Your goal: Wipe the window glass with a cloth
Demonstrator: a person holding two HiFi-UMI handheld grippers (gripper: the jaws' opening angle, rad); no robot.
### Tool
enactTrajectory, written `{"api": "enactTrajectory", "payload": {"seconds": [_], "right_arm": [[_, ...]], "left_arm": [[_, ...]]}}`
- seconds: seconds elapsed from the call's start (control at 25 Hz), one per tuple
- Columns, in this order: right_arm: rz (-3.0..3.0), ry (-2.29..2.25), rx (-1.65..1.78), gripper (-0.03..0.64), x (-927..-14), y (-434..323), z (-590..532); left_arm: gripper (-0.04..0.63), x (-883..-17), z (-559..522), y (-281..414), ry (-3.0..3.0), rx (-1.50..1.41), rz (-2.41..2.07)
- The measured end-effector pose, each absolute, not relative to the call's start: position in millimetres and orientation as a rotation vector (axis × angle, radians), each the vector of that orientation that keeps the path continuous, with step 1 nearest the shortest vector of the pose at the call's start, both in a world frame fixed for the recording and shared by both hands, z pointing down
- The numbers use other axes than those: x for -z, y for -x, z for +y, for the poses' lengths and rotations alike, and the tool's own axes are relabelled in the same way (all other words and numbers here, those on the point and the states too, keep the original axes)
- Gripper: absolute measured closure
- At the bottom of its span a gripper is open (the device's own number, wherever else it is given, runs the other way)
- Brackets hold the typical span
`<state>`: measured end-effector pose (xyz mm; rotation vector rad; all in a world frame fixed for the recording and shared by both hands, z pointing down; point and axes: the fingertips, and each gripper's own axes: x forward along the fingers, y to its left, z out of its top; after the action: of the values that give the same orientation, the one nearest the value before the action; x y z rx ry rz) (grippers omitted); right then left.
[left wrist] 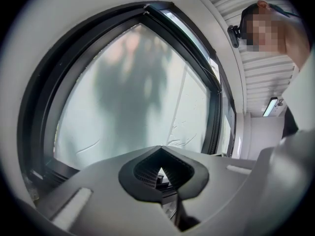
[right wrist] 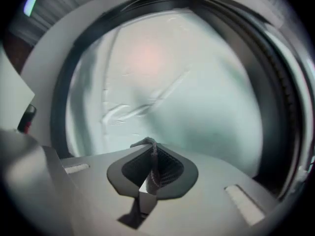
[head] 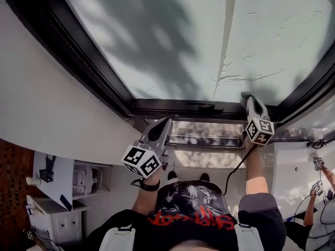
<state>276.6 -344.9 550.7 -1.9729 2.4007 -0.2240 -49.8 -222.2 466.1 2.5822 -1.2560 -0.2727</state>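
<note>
The right gripper (head: 251, 99) was clamped on a thin grey cloth (right wrist: 153, 168), up by the window glass (head: 172, 41). The left gripper (head: 166, 122) was pressed together, empty, near the black frame (head: 178, 107).

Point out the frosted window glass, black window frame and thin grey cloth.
Frosted window glass (head: 172, 41), head view, bare pane.
Black window frame (head: 162, 107), head view, horizontal bar.
Thin grey cloth (right wrist: 151, 159), right gripper view, fold between jaws.

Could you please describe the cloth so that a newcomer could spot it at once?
Find the big frosted window in its black frame. The right gripper sits at the frame's near edge, and pinched between its jaws is a thin grey cloth; the left gripper holds nothing.
</note>
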Motion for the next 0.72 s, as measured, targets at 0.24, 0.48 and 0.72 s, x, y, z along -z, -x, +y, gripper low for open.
{"api": "enactTrajectory", "payload": {"seconds": [0.24, 0.48, 0.72], "right_arm": [[2.772, 1.224, 0.264, 0.598, -525, 18, -335], [2.952, 1.095, 0.385, 0.598, -576, 195, -365], [3.025, 1.294, 0.33, 0.598, -610, 186, -388]], "left_arm": [[0.594, -460, -209, 111, -2.537, 0.312, -1.388], [0.594, -456, -185, 172, -2.459, 0.325, -1.512], [0.594, -460, -193, 178, -2.472, 0.302, -1.465]]}}
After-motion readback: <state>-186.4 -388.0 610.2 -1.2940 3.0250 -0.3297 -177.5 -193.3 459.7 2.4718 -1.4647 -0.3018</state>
